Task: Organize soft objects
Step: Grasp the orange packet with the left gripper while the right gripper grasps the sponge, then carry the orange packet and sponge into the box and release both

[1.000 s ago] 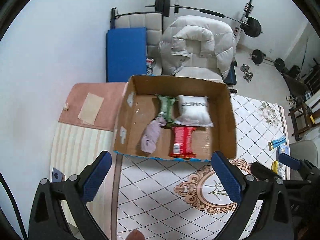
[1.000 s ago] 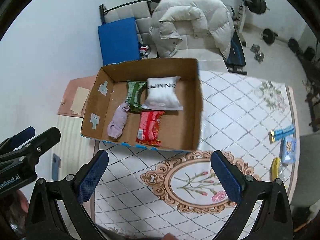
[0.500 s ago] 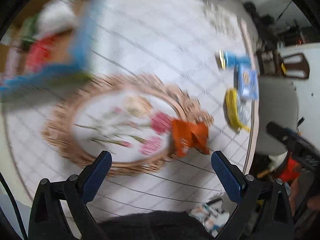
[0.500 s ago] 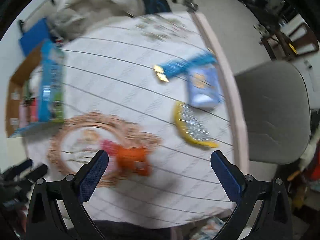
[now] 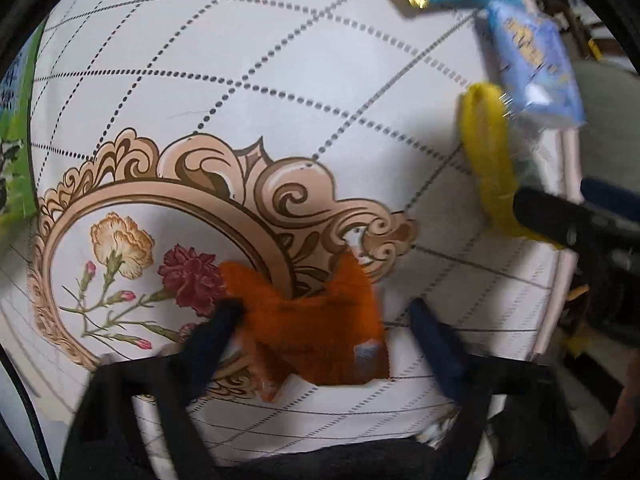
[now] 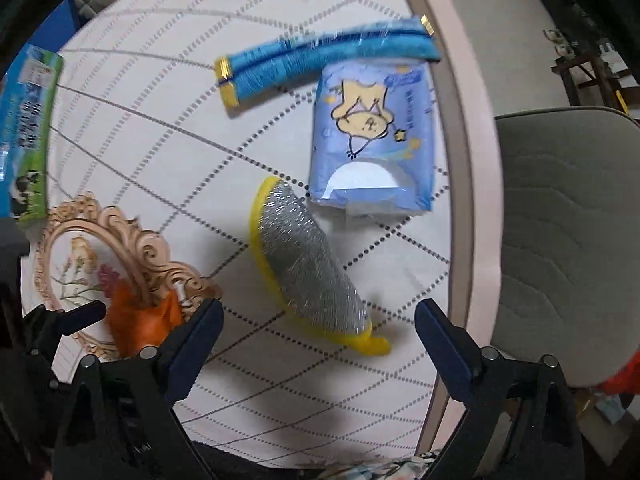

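Note:
An orange soft cloth (image 5: pixel 316 328) lies on the patterned tablecloth, between the fingers of my open left gripper (image 5: pixel 324 316), which straddles it low over the table; it also shows in the right wrist view (image 6: pixel 140 320). My right gripper (image 6: pixel 316 320) is open just above a yellow and silver scrubbing sponge (image 6: pixel 308 264). Beyond it lie a blue tissue pack (image 6: pixel 372 140) and a blue wrapped roll (image 6: pixel 320 56). The yellow sponge (image 5: pixel 488 160) and tissue pack (image 5: pixel 532 68) also show in the left wrist view.
The table's pink edge (image 6: pixel 472 160) runs along the right, with a grey chair seat (image 6: pixel 568 240) beside it. The cardboard box's blue and green printed side (image 6: pixel 28 132) stands at the far left. The tablecloth (image 5: pixel 280 60) has an ornate floral medallion.
Both grippers swung from facing the cardboard box to the table's right side and dropped low. The left now straddles the orange cloth; the right sits over the yellow sponge.

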### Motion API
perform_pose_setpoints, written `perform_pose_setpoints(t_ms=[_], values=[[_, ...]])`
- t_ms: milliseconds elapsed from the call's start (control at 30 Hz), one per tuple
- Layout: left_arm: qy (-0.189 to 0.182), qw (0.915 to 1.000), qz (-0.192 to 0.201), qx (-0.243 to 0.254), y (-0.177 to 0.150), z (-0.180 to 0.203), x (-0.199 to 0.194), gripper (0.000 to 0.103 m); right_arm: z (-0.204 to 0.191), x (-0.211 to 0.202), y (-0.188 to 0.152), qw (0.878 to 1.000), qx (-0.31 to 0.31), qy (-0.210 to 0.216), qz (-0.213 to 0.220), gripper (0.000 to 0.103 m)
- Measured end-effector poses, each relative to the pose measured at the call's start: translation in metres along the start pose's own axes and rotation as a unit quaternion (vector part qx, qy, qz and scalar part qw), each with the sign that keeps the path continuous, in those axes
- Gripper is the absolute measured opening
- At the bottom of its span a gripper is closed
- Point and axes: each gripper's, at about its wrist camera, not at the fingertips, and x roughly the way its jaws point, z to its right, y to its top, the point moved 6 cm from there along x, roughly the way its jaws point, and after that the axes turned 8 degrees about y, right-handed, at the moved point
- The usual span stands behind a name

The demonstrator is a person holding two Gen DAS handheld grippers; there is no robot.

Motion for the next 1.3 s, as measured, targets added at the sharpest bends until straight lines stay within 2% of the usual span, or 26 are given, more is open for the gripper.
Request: perform_pose_setpoints(t_ms=[133, 200, 233, 367, 500, 700, 867, 1033, 1167, 1300], values=[[0.01, 0.9999, 0.011, 0.0, 0.0, 0.004, 0.0, 0.066, 0.004, 0.024, 0.007, 1.0, -0.002, 0.01, -0.026, 0.09], [0.007, 0.9998, 0.016, -0.006, -0.001, 0.0, -0.004, 0.064, 0.003, 0.032, 0.008, 0.999, -0.004, 0.013, -0.035, 0.076], [0.007, 0.9997, 0.02, -0.01, -0.002, -0.002, -0.006, 0.063, 0.002, 0.037, 0.008, 0.999, -0.005, 0.012, -0.041, 0.061], [-0.008, 0.9992, 0.029, -0.025, -0.006, -0.021, -0.019, 0.06, 0.0, 0.033, 0.006, 0.999, 0.015, 0.02, -0.032, 0.051], [-0.026, 0.9974, 0.053, -0.04, -0.012, -0.042, -0.043, 0.059, -0.011, 0.012, 0.0, 0.998, 0.038, 0.052, -0.014, 0.047], [-0.065, 0.9903, 0.101, -0.071, -0.027, -0.098, -0.1, 0.058, -0.061, -0.043, -0.005, 0.991, 0.039, 0.123, 0.029, 0.045], [-0.091, 0.9771, 0.16, -0.107, -0.038, -0.169, -0.171, 0.058, -0.144, -0.098, -0.001, 0.981, 0.009, 0.183, 0.068, 0.043], [-0.076, 0.9644, 0.204, -0.15, -0.039, -0.266, -0.222, 0.058, -0.251, -0.13, 0.016, 0.969, -0.021, 0.226, 0.093, 0.043], [-0.038, 0.9555, 0.219, -0.193, -0.029, -0.354, -0.23, 0.058, -0.329, -0.132, 0.035, 0.964, -0.03, 0.246, 0.091, 0.043], [-0.01, 0.952, 0.206, -0.226, -0.011, -0.429, -0.211, 0.058, -0.387, -0.109, 0.056, 0.968, -0.019, 0.237, 0.085, 0.043]])
